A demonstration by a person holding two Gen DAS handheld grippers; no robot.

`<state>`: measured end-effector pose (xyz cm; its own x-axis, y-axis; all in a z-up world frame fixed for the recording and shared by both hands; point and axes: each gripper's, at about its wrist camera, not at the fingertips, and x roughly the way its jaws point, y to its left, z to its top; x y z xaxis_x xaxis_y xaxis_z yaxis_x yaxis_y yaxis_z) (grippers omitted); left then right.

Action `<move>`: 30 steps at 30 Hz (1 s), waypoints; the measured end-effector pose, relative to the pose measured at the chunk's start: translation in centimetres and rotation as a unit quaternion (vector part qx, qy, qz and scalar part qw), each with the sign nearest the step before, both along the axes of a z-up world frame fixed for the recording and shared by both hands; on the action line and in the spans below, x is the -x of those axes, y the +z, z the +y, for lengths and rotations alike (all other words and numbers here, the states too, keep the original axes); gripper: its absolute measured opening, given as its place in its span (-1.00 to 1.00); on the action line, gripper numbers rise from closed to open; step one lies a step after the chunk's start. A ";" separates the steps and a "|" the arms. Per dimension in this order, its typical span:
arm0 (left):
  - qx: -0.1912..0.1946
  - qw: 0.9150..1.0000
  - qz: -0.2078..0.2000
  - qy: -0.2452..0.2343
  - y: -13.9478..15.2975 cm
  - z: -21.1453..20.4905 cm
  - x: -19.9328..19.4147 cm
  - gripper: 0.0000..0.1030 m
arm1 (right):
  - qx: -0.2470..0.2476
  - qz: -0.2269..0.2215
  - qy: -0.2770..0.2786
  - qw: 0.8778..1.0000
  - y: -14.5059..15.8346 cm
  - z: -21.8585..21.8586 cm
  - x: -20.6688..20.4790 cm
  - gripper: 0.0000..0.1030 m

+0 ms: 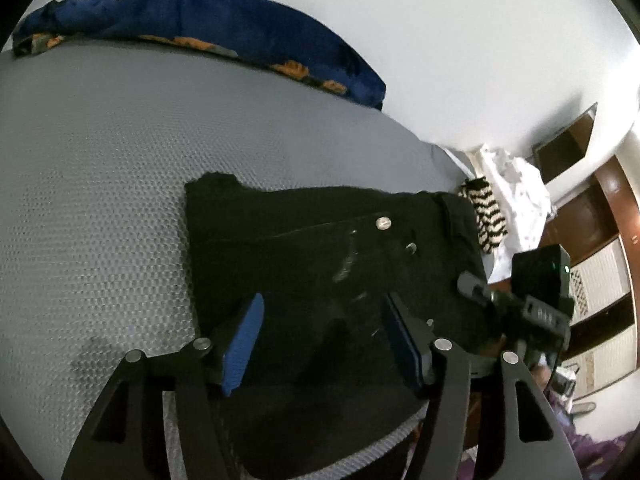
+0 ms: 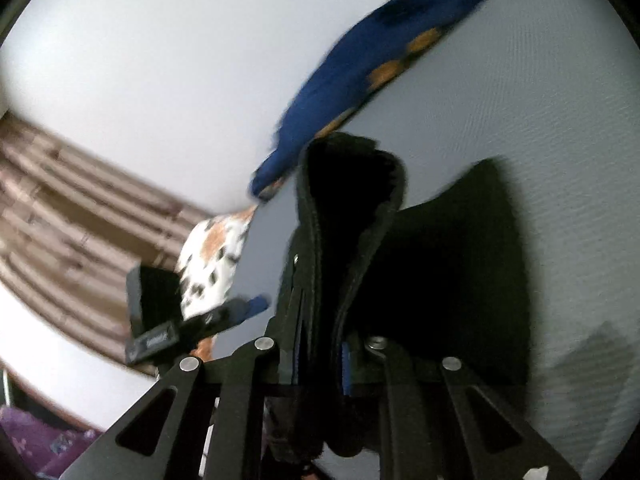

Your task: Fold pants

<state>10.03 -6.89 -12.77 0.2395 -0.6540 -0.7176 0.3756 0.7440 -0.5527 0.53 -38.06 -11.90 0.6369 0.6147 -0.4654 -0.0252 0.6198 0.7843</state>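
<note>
The black pants (image 1: 320,248) lie folded on the grey textured mattress (image 1: 100,200), metal button facing up. My left gripper (image 1: 322,312) hovers open just above them, its blue pads spread apart and empty. In the right wrist view my right gripper (image 2: 320,364) is shut on the black waistband of the pants (image 2: 348,208), which stands up out of the jaws in a thick fold; the rest of the fabric hangs dark to the right. The right gripper also shows in the left wrist view (image 1: 480,292) at the pants' right edge.
A blue blanket with orange print (image 1: 208,36) lies along the far side of the mattress, against a white wall. A striped black-and-white cloth (image 1: 486,216) and white cloths (image 1: 520,200) sit past the pants' right end. Brown wooden furniture (image 1: 592,216) stands beyond.
</note>
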 end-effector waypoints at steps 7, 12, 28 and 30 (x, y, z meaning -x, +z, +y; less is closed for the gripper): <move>-0.060 0.997 -0.037 -0.034 -1.6 -3.5 0.7 0.21 | -0.021 0.059 -0.025 0.998 -4.5 -3.0 1.1 -0.75; -0.092 0.992 -0.069 -0.053 -1.4 -4.9 1.2 0.23 | -0.030 0.035 -0.036 0.998 -3.8 -3.3 2.1 -0.75; -0.149 0.976 -0.143 -0.069 -2.1 -6.5 2.5 0.37 | -0.019 0.041 -0.060 0.997 -6.5 -4.3 2.3 -0.77; -0.160 0.974 -0.151 -0.058 -1.8 -6.3 2.6 0.38 | -0.022 0.042 -0.063 0.997 -6.7 -4.3 2.3 -0.76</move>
